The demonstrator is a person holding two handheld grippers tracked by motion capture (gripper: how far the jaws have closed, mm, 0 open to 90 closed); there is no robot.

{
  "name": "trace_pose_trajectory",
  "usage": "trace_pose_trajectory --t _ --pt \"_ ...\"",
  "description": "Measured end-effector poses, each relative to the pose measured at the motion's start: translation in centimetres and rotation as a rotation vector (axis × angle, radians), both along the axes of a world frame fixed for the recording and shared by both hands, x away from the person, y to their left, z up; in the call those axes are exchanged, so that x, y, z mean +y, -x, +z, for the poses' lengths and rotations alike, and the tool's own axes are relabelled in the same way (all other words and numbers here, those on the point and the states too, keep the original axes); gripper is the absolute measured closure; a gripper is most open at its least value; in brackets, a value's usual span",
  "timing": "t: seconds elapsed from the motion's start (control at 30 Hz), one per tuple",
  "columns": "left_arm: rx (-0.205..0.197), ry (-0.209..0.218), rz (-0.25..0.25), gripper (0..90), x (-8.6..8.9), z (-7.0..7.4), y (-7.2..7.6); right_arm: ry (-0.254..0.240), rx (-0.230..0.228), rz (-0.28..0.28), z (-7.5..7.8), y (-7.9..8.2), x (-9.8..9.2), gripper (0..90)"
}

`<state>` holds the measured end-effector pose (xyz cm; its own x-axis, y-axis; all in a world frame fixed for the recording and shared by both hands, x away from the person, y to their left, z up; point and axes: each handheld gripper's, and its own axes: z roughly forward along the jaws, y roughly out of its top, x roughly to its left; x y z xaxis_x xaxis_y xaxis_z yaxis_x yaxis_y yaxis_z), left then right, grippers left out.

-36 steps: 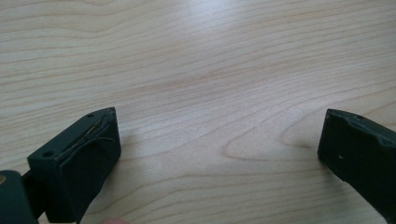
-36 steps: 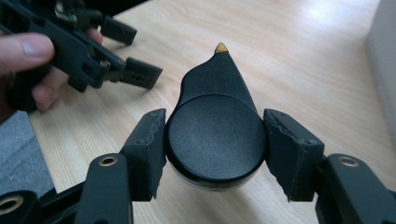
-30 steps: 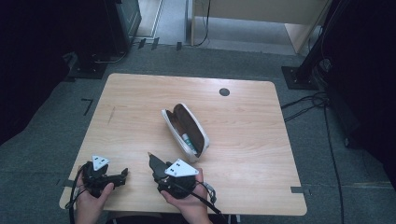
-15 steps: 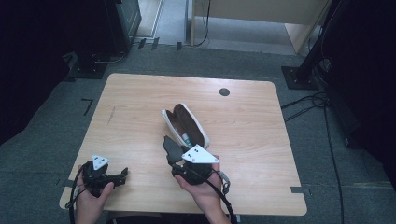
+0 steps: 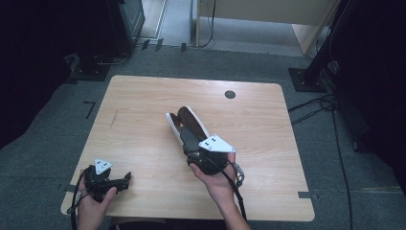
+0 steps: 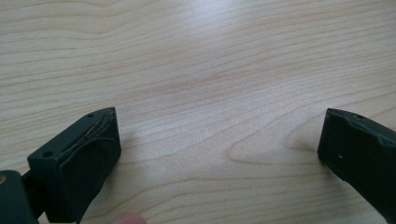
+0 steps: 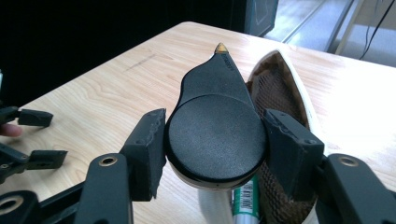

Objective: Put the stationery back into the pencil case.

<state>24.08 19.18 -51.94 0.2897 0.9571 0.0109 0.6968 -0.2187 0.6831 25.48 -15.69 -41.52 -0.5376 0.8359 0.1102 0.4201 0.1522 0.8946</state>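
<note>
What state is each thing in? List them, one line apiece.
left gripper: open, nothing between its jaws, low over the table.
right gripper: shut on the black teardrop-shaped piece.
black teardrop-shaped piece: clamped by its round end, gold tip pointing away.
pouch: lying open on the table, mesh lining showing.
green-and-white tube: lying inside the pouch.

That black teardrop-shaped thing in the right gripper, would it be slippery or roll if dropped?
The black teardrop-shaped thing looks rigid and smooth-matte, so the right gripper, clamped on its rounded edges, might slip. Its flat face suggests it would lie still rather than roll. Probably light, judging by its thinness.
</note>
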Motion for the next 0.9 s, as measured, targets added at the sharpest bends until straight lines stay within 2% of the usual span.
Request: trace_pose_trajectory --t 0.27,0.53,0.9 --pt "-0.001 -0.001 -0.001 0.0 0.0 0.0 0.0 0.013 0.057 0.004 -0.4 -1.8 0.3 41.6" --pt "-0.002 -0.001 0.000 0.0 0.0 0.0 0.0 -0.001 0.108 -0.015 -1.3 -2.9 0.5 41.5" --pt "-0.002 -0.001 -0.001 0.0 0.0 0.0 0.0 0.010 0.110 -0.029 -1.6 -3.3 0.3 41.3"
